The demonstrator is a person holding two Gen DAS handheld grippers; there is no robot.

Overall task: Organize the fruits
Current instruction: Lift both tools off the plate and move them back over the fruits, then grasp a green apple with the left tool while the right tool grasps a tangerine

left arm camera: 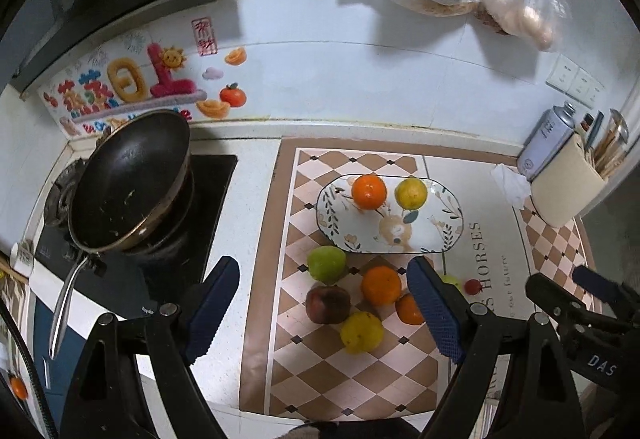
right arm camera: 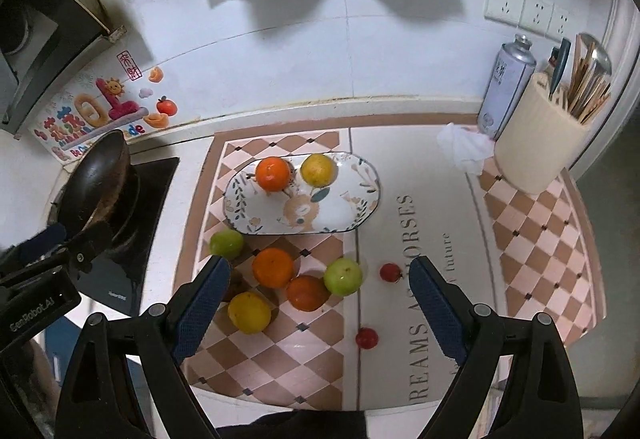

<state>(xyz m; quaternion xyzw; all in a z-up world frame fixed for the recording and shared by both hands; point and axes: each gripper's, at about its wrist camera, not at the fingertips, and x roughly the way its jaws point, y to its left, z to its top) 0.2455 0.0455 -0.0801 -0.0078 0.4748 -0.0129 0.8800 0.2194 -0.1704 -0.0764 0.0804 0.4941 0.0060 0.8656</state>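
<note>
Presently we note both grippers, left gripper (left arm camera: 324, 313) and right gripper (right arm camera: 320, 309), with fingers wide and empty; one orange (right arm camera: 273, 174) and one lemon (right arm camera: 318, 170) lie on the plate (right arm camera: 240, 217); remaining fruit (right arm camera: 273, 268) sits on the worktop mat (right arm camera: 532, 239).

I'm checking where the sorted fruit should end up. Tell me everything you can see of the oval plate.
The oval plate looks like glazed white ceramic, with a dark rim line, leaf sprigs and a cartoon animal in the middle. It lies flat on the checkered mat, near the back wall. An orange and a yellow fruit sit side by side on its far half; the near half is bare.
</note>
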